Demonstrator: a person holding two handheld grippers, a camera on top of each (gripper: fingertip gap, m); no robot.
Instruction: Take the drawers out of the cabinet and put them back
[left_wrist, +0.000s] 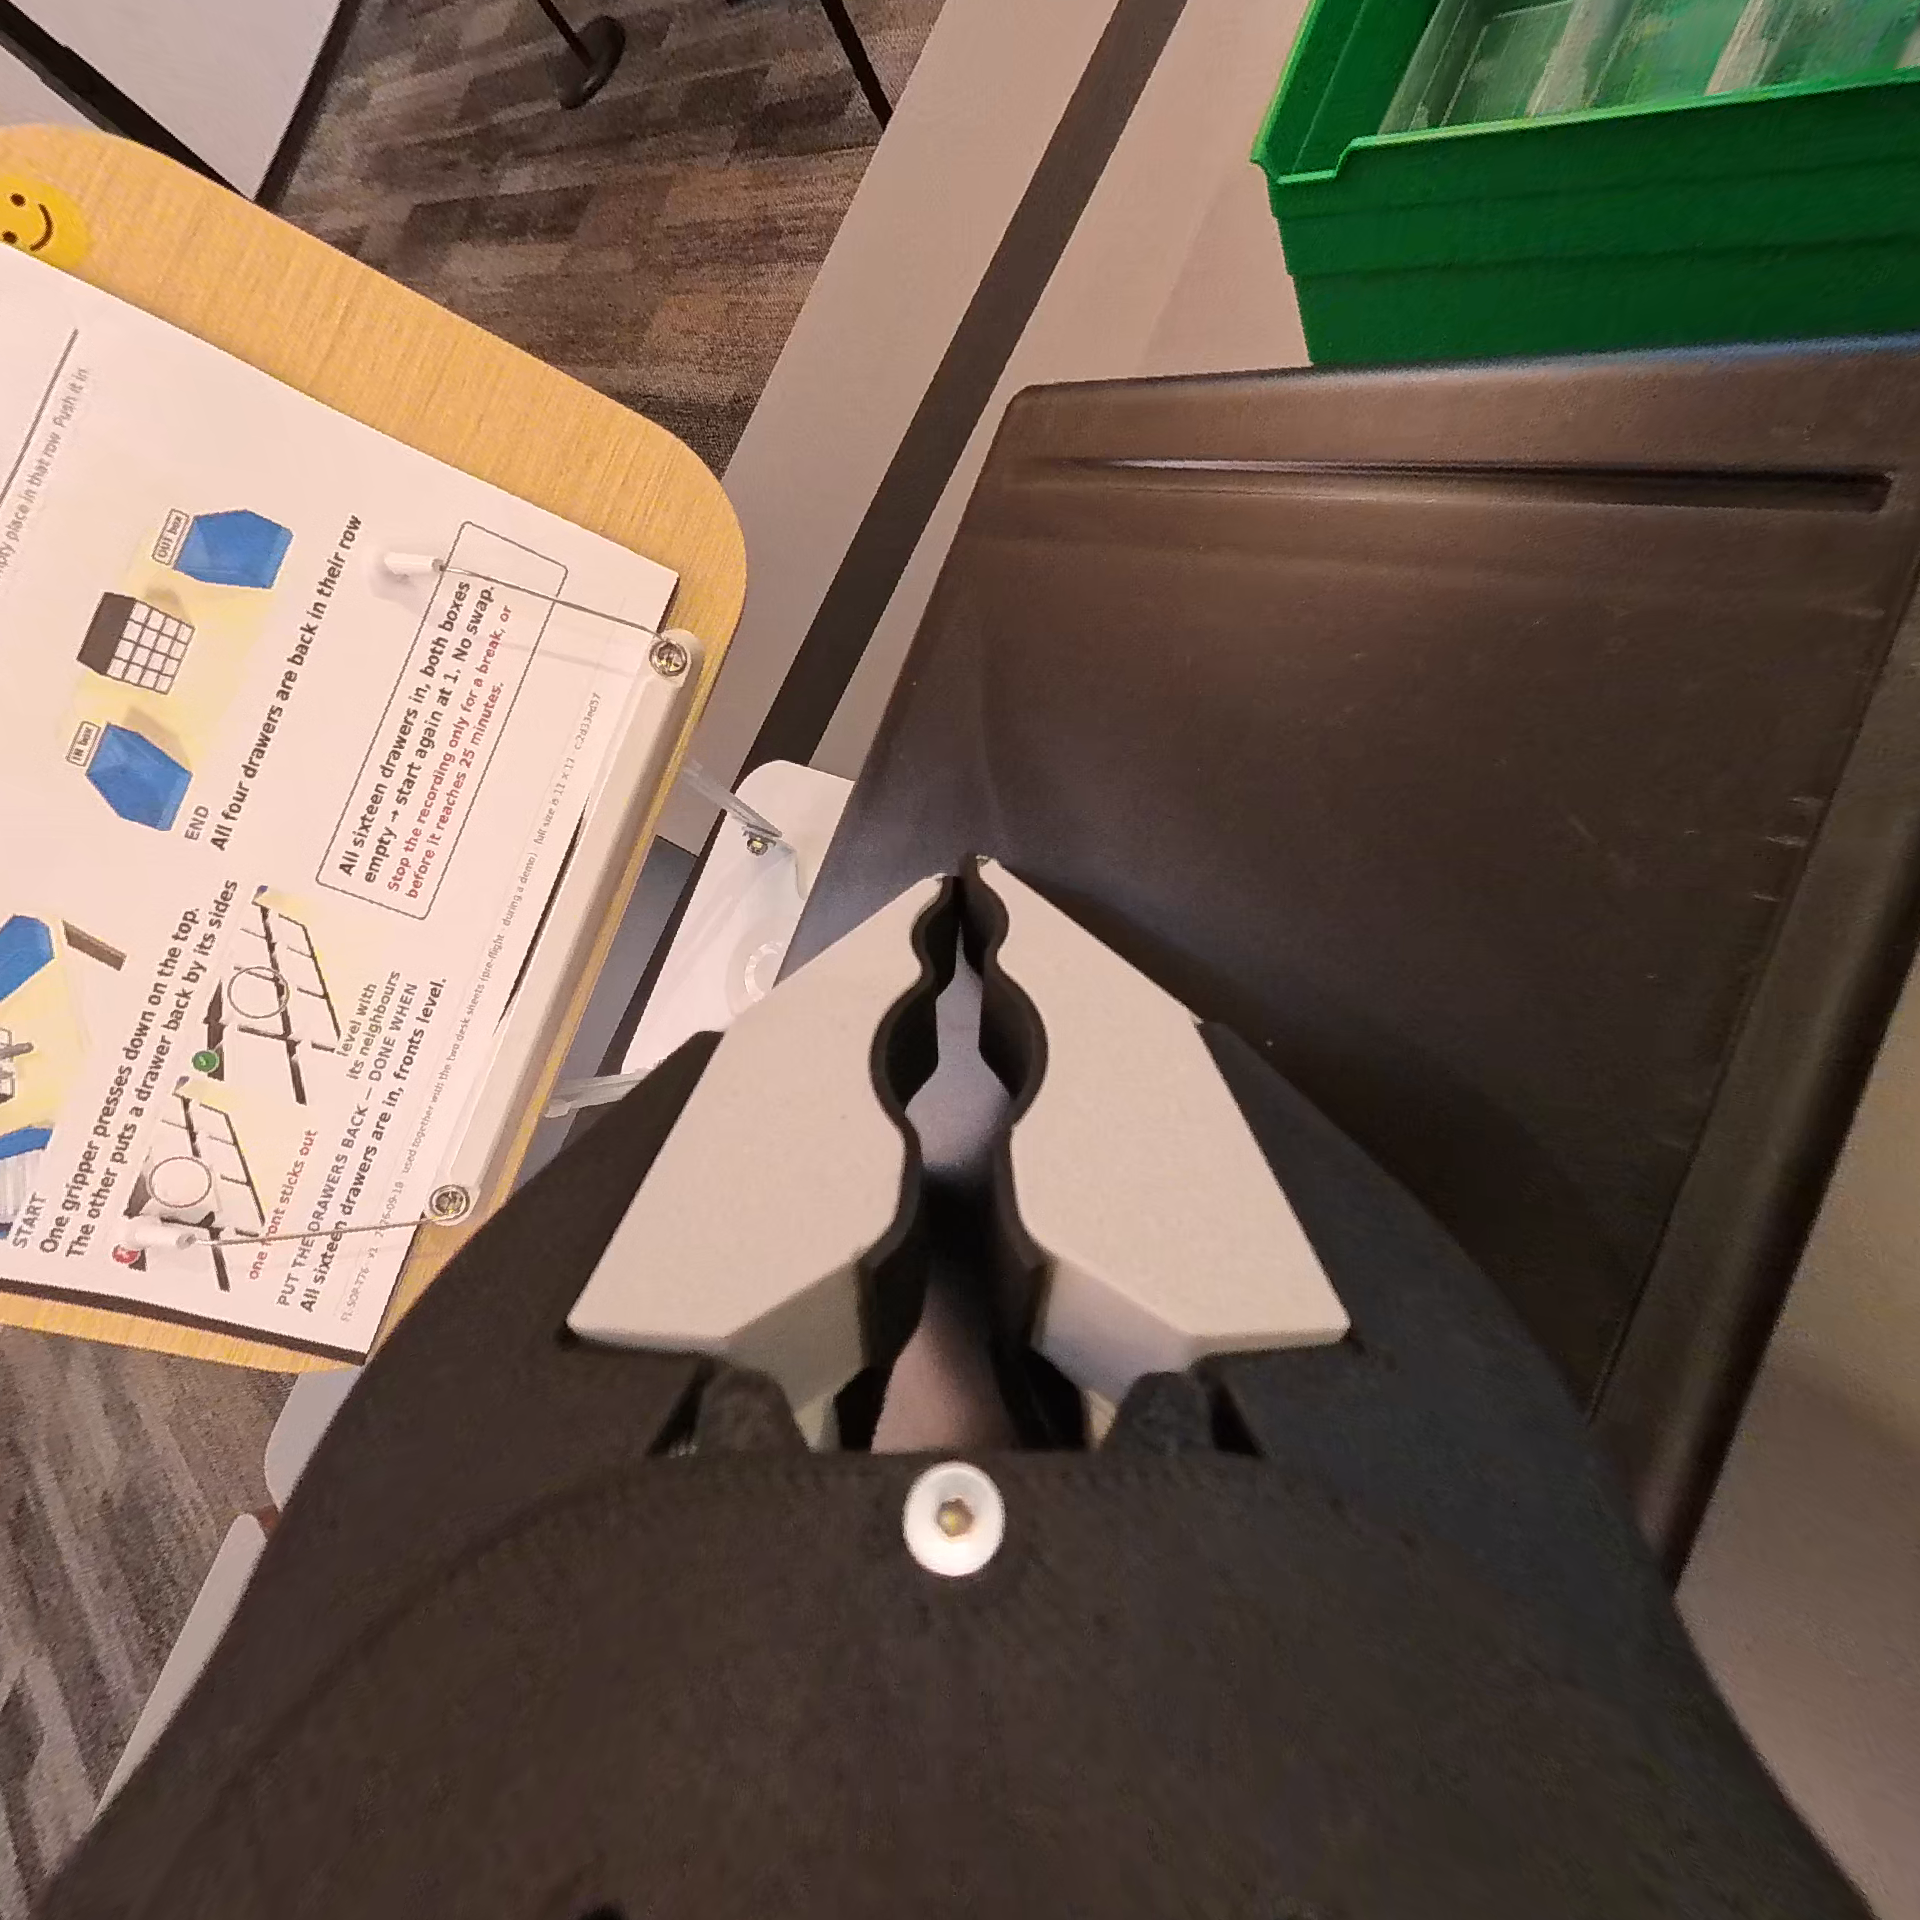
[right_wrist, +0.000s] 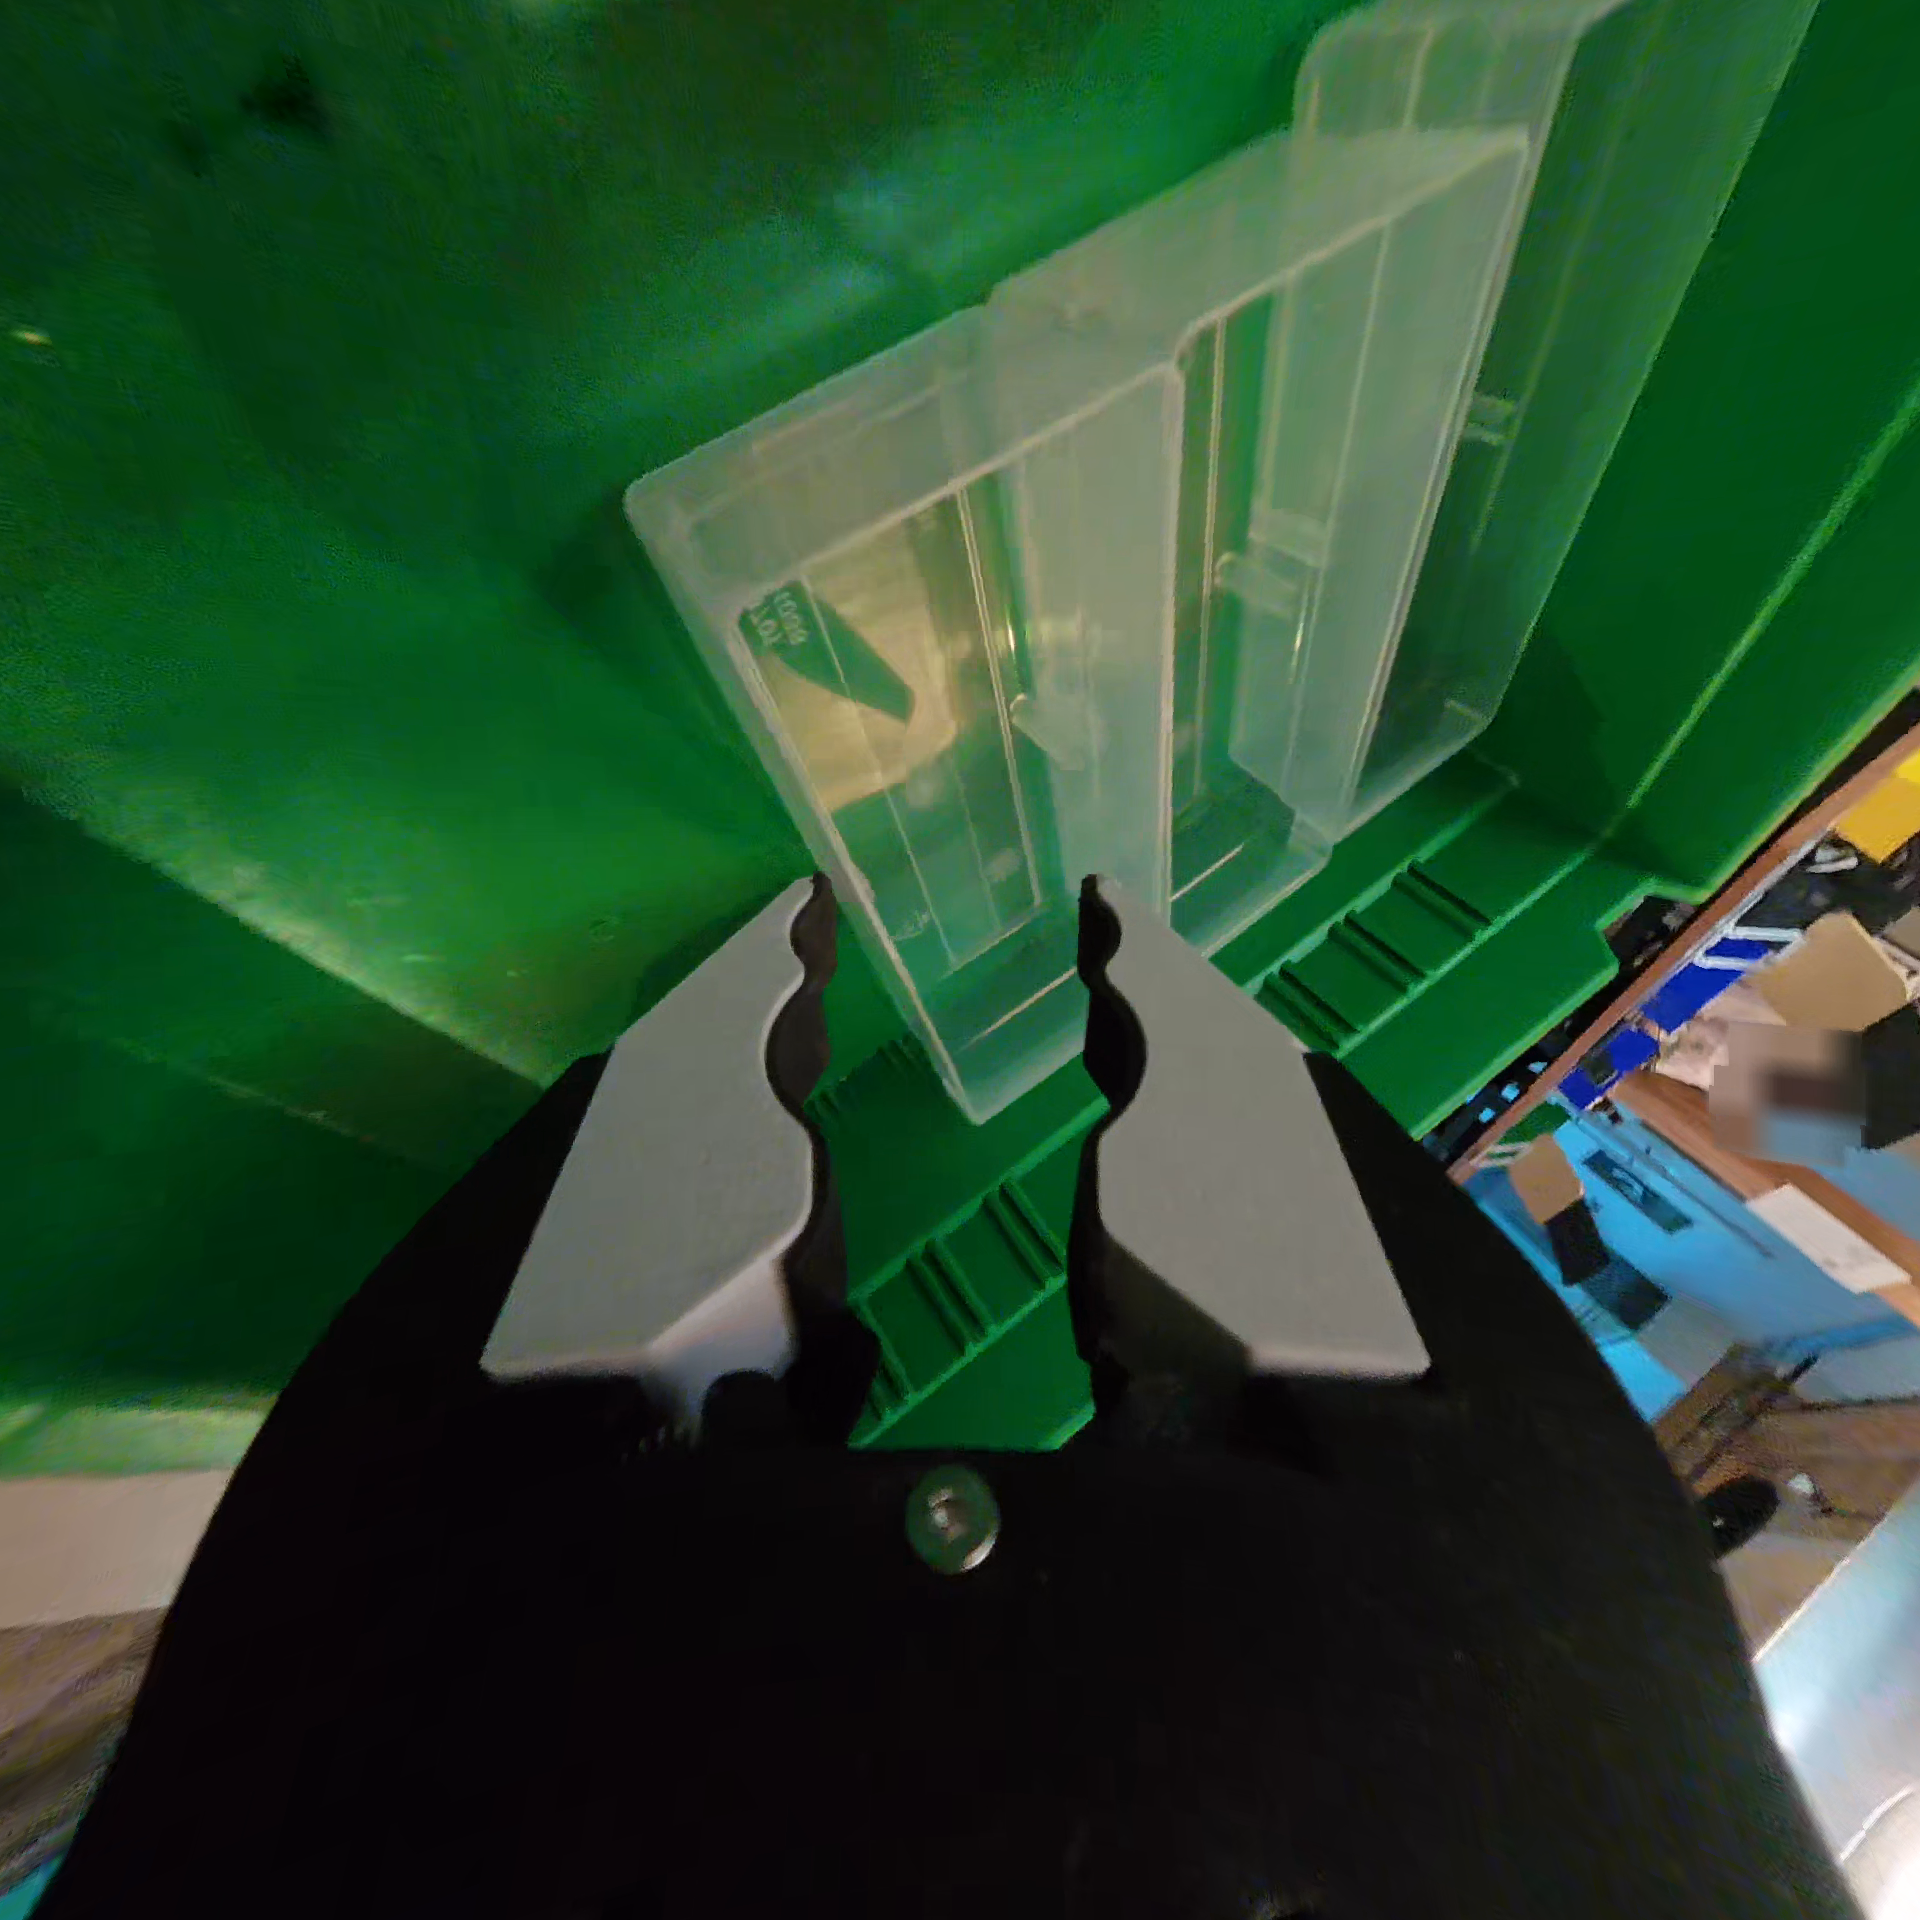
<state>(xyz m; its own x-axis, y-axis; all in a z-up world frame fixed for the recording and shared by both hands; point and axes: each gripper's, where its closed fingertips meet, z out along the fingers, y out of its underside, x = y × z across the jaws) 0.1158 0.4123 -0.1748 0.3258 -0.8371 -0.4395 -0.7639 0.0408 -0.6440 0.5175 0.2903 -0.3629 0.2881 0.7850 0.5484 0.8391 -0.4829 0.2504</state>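
Note:
In the left wrist view my left gripper (left_wrist: 961, 883) is shut and empty, its tips on the flat top of the black cabinet (left_wrist: 1403, 831) near its left edge. In the right wrist view my right gripper (right_wrist: 951, 894) is open inside a green bin (right_wrist: 312, 520). Three clear plastic drawers lie side by side against the bin's wall. The near end of the nearest drawer (right_wrist: 914, 727) sits between my two fingers, with small gaps on both sides. The second drawer (right_wrist: 1195, 520) and third drawer (right_wrist: 1507, 416) lie farther right. The cabinet's front is hidden.
The green bin (left_wrist: 1600, 208) stands behind the cabinet, with clear drawers inside. A printed sheet (left_wrist: 260, 779) lies on a wooden board (left_wrist: 686, 582) to the cabinet's left, over carpet. Shelves with boxes (right_wrist: 1766, 987) show past the bin's right rim.

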